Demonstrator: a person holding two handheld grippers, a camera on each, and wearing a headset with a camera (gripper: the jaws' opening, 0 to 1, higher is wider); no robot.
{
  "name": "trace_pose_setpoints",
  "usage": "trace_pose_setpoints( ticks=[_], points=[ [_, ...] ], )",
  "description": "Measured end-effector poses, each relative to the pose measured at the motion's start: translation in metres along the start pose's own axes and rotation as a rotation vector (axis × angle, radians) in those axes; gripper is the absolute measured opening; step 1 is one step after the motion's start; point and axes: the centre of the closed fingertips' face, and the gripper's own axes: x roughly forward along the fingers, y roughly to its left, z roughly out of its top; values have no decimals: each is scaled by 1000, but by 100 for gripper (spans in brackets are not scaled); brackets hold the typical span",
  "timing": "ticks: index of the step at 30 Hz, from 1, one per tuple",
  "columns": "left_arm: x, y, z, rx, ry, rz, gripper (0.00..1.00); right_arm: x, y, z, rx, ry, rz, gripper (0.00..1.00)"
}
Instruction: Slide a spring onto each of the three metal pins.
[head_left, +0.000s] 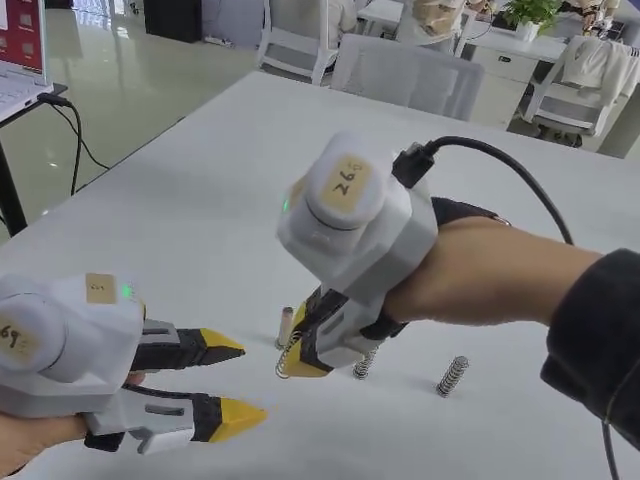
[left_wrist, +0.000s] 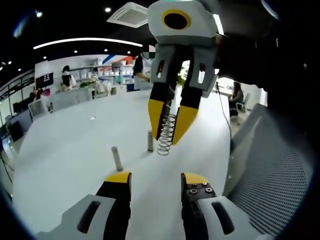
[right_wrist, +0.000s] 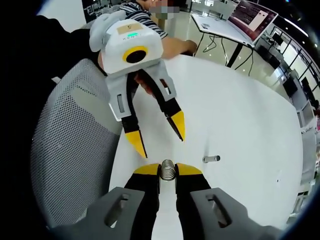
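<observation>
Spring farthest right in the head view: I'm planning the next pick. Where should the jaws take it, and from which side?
Probably across its middle coils, coming from above. The spring seems to lie on its side on the table, clear of other things, so its flanks are free; a mid-length grip leaves an end open for a pin.

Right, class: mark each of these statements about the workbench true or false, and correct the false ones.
1. The right gripper is shut on a spring. True.
2. The left gripper is clamping a pin. False: its jaws are open and hold nothing.
3. Two loose springs lie on the table. True.
4. Every pin already wears a spring. False: the pins in the left gripper view stand bare.
</observation>
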Motion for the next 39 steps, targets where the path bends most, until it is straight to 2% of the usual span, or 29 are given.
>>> trace_pose_setpoints(
  ticks=[19,28,31,33,39],
  points=[
    [1,-3,-6,-37,15,24,51,-12,-36,-9,23,11,-86,8],
    [1,-4,-6,-39,13,20,53,-10,-48,-10,20,29,-109,8],
    [1,-6,-6,-38,16,17,53,-9,-55,-7,21,28,-115,8],
    [1,-6,-7,-36,17,16,53,-8,-65,-4,15,31,-125,8],
    [1,-5,-7,-38,14,18,54,-2,-72,0,14,38,-124,8]
  ],
)
